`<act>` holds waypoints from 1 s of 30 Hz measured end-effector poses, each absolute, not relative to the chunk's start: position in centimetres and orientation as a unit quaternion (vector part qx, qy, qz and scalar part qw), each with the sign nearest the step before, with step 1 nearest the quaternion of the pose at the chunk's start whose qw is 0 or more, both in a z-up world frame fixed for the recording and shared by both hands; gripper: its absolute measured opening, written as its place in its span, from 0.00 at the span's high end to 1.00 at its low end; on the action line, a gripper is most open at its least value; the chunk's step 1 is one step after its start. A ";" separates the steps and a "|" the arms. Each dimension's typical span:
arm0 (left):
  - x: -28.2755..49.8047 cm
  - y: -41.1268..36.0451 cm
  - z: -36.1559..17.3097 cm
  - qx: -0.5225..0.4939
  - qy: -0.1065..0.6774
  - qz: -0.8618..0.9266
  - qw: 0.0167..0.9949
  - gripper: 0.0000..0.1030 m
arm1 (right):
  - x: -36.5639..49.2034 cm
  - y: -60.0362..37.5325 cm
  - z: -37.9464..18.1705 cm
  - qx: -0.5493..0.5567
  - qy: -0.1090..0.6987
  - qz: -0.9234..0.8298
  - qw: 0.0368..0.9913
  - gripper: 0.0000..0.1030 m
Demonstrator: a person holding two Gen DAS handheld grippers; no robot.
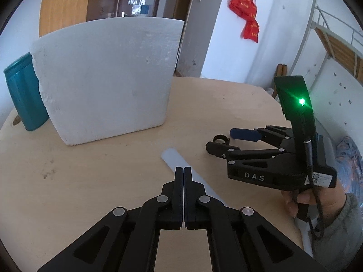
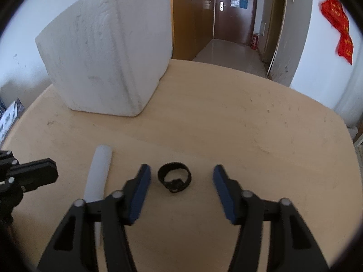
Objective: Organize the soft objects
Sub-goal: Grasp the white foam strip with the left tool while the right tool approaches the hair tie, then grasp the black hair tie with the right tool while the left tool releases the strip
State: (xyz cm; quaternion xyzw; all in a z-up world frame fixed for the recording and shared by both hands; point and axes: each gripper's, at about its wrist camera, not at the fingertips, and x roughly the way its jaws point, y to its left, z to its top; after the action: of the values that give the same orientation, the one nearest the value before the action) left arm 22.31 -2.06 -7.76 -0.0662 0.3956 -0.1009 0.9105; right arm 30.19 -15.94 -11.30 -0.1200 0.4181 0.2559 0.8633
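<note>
**Band between the right claw's pads, strip under the left**

The left claw is clenched on nothing, its tips over the white strip that lies flat on the table. The right claw is released; the black band lies on the table between its blue pads, touching neither. The foam box stands well ahead.
</note>
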 end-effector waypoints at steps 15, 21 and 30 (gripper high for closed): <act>23.4 -3.5 -8.6 -0.058 0.410 -0.104 0.904 0.99 | 29.1 -17.8 -9.6 -0.096 0.416 0.253 0.868 0.82; 23.8 -4.4 -9.3 -0.058 0.436 -0.077 0.895 0.82 | 28.9 -18.0 -9.6 -0.090 0.419 0.260 0.865 0.82; 24.0 -5.1 -9.2 -0.063 0.431 -0.043 0.899 0.29 | 29.5 -18.9 -9.1 -0.070 0.417 0.268 0.865 0.82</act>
State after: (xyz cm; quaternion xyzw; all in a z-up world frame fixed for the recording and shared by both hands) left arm 24.04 -5.10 -9.16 -0.0627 0.4308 -0.0430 0.8992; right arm 29.46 -18.95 -9.14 -0.0699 0.4175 0.2684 0.8653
